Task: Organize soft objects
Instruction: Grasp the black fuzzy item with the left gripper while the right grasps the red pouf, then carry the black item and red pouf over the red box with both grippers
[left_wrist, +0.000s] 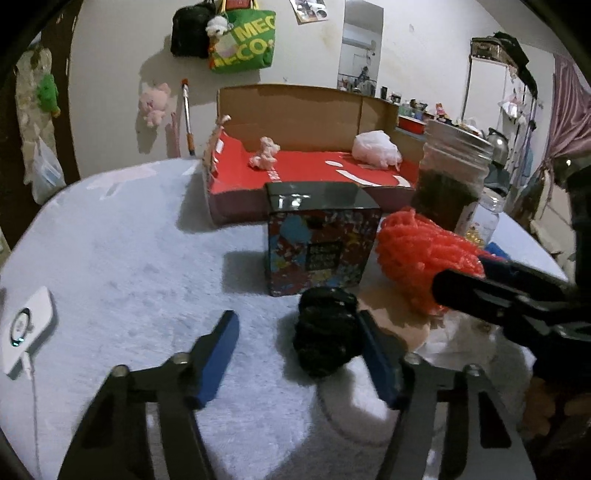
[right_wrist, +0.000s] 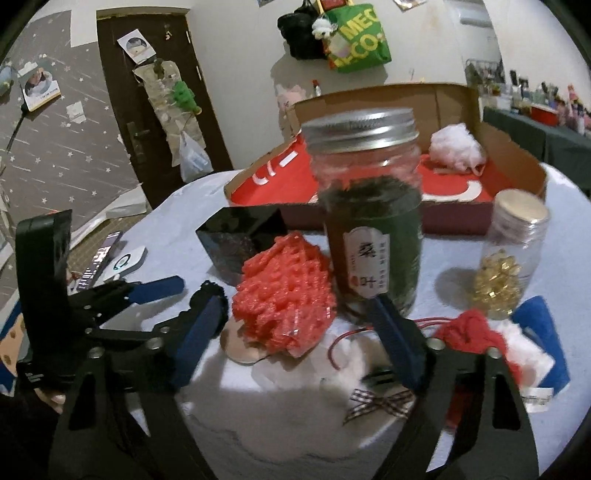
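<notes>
A black soft ball (left_wrist: 325, 332) lies on the pale fluffy table cover, touching the inner side of my left gripper's right finger. My left gripper (left_wrist: 299, 321) is open around it. An orange-red mesh ball (right_wrist: 284, 291) lies between the fingers of my open right gripper (right_wrist: 299, 306); it also shows in the left wrist view (left_wrist: 421, 251). The open cardboard box (left_wrist: 295, 173) with a red floor holds a small pink soft lump (left_wrist: 264, 153) and a white soft wad (left_wrist: 375, 149). A red soft piece (right_wrist: 472, 332) and a white plush (right_wrist: 354, 369) lie near my right gripper.
A patterned black cube box (left_wrist: 317, 240) stands behind the black ball. A tall jar with a metal lid (right_wrist: 369, 206) and a small jar of yellow beads (right_wrist: 509, 254) stand near the box. A white device (left_wrist: 26, 325) lies at the table's left edge.
</notes>
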